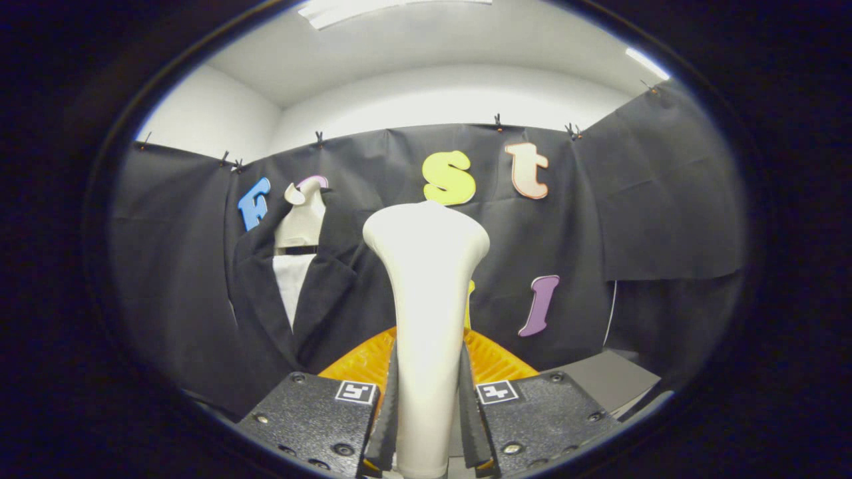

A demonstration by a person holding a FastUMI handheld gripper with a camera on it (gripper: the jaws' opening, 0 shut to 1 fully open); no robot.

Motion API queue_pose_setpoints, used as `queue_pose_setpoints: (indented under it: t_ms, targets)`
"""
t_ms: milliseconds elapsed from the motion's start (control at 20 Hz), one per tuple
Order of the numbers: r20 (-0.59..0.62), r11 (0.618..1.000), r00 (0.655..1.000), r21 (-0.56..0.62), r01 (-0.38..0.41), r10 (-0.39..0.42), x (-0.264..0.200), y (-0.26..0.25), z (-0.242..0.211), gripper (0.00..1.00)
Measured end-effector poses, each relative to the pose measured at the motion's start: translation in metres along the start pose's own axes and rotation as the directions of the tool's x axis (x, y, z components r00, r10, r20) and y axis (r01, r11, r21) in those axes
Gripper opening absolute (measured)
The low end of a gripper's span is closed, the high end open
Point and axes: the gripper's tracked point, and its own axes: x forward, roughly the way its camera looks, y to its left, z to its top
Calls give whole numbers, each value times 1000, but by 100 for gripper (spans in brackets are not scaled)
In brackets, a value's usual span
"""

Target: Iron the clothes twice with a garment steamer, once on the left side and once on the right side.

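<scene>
A cream-white garment steamer stands upright between my fingers, its flared head rising ahead of them. My gripper is shut on the steamer's narrow handle, both fingers pressing its sides. Beyond and to the left of the steamer, a black jacket with a white shirt front hangs on a pale mannequin bust. The steamer head is apart from the jacket, to the right of its lapel.
An orange ribbed basket or stand sits just behind the steamer's handle. A grey flat surface lies to the right, beyond the fingers. Black cloth walls enclose the booth on all sides.
</scene>
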Motion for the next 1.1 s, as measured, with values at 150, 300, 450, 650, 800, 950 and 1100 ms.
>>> queue_pose_setpoints:
  t_ms: [150, 300, 450, 650, 800, 950, 1100]
  targets:
    - [-1, 1000, 1000, -6, 3, -3, 19, 26, 8, 41]
    - [1, 1000, 1000, -27, 7, -7, 35, 48, 11, 41]
    - [-5, 998, 1000, -56, 9, -9, 43, 65, 6, 41]
    - [-43, 997, 999, -76, 12, -15, 55, 77, -14, 41]
    - [-70, 997, 997, -78, 22, -27, 57, 76, -30, 41]
    - [-91, 996, 995, -78, 32, -39, 55, 73, -45, 41]
    - [-118, 996, 992, -77, 38, -47, 50, 71, -63, 41]
